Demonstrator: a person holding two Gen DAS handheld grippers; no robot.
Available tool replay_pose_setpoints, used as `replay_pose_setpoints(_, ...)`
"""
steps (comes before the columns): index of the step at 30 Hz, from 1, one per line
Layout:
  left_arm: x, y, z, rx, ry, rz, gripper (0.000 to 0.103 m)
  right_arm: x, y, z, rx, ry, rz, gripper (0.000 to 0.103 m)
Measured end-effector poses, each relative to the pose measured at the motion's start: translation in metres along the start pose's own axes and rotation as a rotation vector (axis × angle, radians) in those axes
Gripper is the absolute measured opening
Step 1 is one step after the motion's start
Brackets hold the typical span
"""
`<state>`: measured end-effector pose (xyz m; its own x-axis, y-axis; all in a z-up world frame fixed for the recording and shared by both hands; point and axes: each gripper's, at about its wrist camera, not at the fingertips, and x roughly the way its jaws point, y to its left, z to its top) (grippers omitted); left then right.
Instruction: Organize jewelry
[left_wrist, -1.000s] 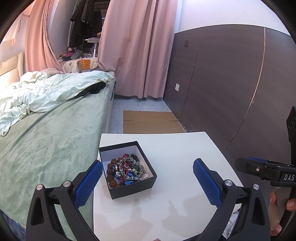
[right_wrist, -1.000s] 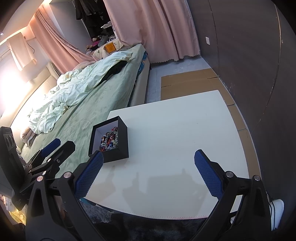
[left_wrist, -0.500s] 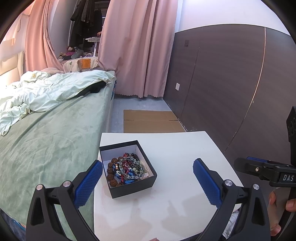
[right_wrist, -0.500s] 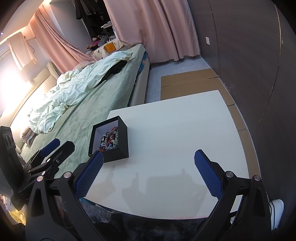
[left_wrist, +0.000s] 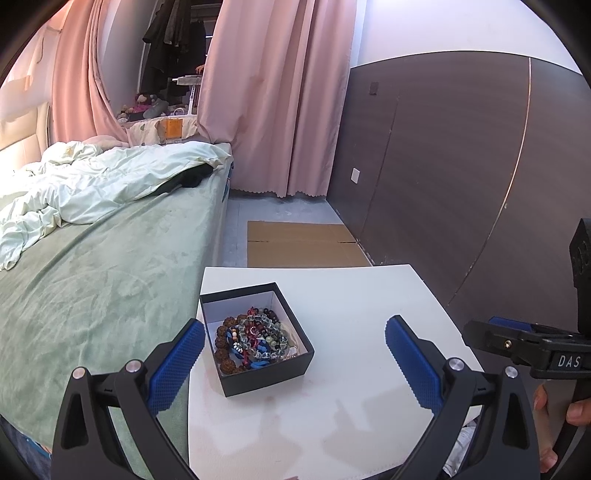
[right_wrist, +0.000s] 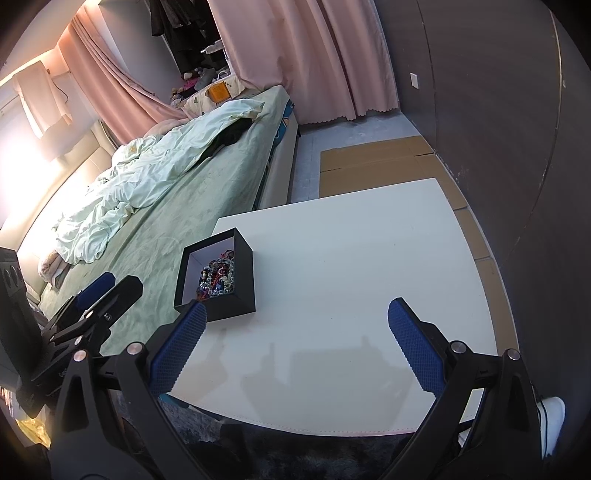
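Observation:
A black open box (left_wrist: 258, 373) (right_wrist: 236, 291) stands near the left edge of a white table (left_wrist: 354, 402) (right_wrist: 351, 266). Inside it lies a tangle of beaded bracelets (left_wrist: 251, 341) (right_wrist: 218, 277), brown, blue, red and clear. My left gripper (left_wrist: 295, 362) hangs open above the table's near side, its left pad level with the box's left wall. My right gripper (right_wrist: 295, 350) is open too, over the table's front right, holding nothing. In the left wrist view the right gripper (left_wrist: 524, 338) shows at the far right, held by a hand (left_wrist: 554, 410).
A bed with a green cover (left_wrist: 85, 280) and a pale crumpled duvet (left_wrist: 92, 181) runs along the table's left side. Flat cardboard (left_wrist: 303, 243) lies on the floor beyond the table. A dark panelled wall (left_wrist: 461, 177) stands on the right, pink curtains (left_wrist: 277, 110) at the back.
Both views shift only slightly; the left gripper has eased a little towards the box. Neither gripper has changed its opening and the box has not moved.

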<state>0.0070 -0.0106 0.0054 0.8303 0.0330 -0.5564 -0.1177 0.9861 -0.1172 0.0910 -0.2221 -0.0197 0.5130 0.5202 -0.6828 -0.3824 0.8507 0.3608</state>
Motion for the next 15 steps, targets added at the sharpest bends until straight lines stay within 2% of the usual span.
replay_pose_setpoints(15, -0.0052, -0.0049, 0.0, 0.018, -0.011, 0.001, 0.095, -0.0002, 0.0007, -0.0003, -0.001, 0.0, 0.0, 0.098)
